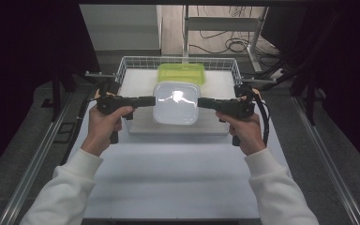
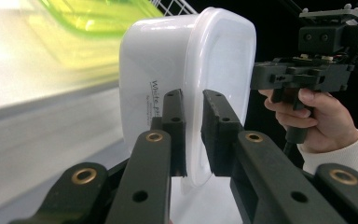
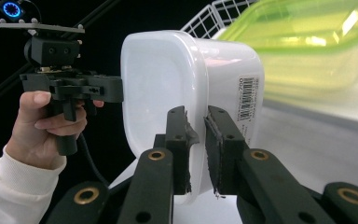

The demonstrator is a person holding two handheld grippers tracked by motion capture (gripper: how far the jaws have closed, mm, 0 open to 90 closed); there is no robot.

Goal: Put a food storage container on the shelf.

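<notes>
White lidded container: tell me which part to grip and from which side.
Grip the white container by its projecting lid rim, one gripper from each short side. The left gripper and right gripper already pinch that thin lip, which fits between narrow jaws; the body looks too wide.

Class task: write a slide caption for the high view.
Left gripper and right gripper clamp opposite rims of a white container.

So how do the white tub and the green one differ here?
The white tub is opaque; the green tub is see-through. The white tub is clamped at its rim by the left gripper and right gripper, one on each side, while no gripper touches the green tub, which sits in the wire basket. The white tub bears a barcode label; none shows on the green tub. Both are rounded rectangular plastic containers.
</notes>
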